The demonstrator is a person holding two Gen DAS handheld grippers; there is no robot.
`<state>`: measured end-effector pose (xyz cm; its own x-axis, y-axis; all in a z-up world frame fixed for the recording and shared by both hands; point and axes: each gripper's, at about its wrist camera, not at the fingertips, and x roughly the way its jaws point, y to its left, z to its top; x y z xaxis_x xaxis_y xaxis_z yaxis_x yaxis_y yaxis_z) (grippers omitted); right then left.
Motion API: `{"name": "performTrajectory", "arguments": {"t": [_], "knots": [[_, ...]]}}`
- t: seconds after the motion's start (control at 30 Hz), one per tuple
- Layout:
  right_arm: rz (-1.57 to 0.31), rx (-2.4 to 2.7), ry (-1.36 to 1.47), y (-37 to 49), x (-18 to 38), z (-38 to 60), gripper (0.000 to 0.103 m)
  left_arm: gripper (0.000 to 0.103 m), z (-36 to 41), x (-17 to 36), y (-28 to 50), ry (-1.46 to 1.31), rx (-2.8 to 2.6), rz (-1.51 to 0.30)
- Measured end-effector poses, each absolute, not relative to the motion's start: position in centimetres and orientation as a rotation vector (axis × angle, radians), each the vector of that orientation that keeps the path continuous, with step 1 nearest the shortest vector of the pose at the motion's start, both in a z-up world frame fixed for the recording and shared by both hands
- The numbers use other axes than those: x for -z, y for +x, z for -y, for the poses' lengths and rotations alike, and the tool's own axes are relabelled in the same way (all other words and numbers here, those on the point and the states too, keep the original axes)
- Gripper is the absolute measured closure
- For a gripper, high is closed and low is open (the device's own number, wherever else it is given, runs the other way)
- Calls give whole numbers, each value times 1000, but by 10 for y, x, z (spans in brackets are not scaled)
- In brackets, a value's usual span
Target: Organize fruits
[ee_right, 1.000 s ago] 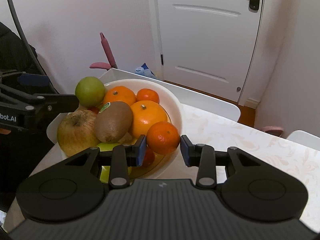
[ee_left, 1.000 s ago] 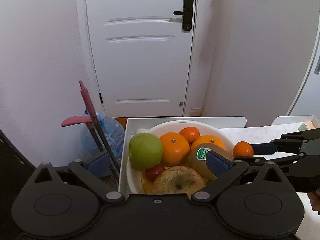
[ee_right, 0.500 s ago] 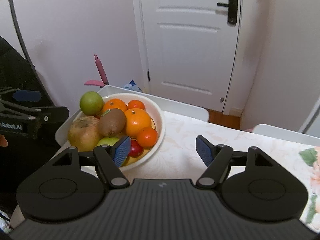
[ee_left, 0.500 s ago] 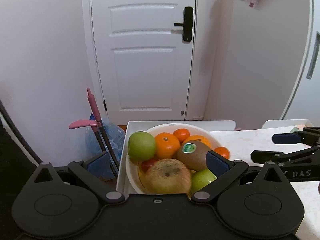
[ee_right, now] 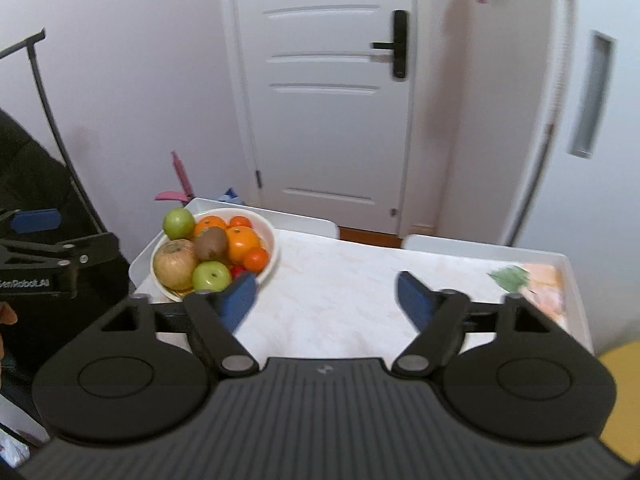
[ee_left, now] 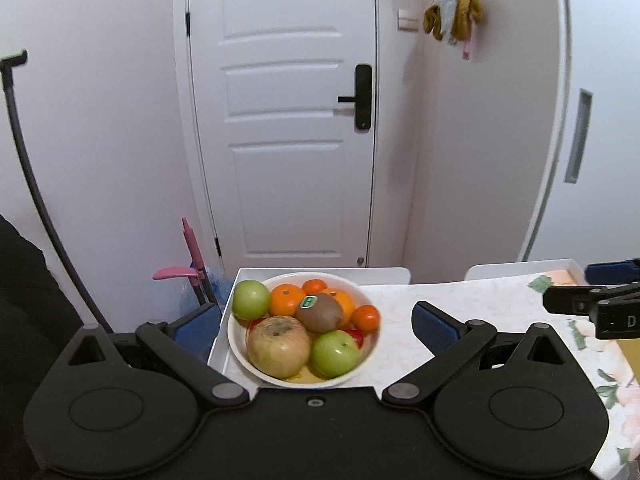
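Note:
A white bowl on the table's left end holds a russet apple, two green apples, a kiwi with a green sticker, oranges and small tangerines. The bowl shows in the right wrist view too. My left gripper is open and empty, raised in front of the bowl. My right gripper is open and empty, above the bare tabletop to the right of the bowl.
The table has a marble-patterned cloth with a flower print at its right end. White chair backs stand behind it. A white door is beyond. A pink-handled tool leans by the wall at left.
My right gripper let go of a small tangerine at the bowl's right edge, opened wide and drew back to the right. Both grippers pulled back and up from the bowl.

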<state>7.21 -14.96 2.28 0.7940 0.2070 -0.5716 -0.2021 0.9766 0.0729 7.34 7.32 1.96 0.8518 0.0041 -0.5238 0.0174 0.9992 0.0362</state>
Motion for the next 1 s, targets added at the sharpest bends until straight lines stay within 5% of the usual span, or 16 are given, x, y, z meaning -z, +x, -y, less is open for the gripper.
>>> {"name": "performTrajectory", "arguments": {"t": [1.0], "knots": [[-630, -50, 44, 2, -23, 192, 0, 0, -21, -30, 1, 55, -2, -478]]}}
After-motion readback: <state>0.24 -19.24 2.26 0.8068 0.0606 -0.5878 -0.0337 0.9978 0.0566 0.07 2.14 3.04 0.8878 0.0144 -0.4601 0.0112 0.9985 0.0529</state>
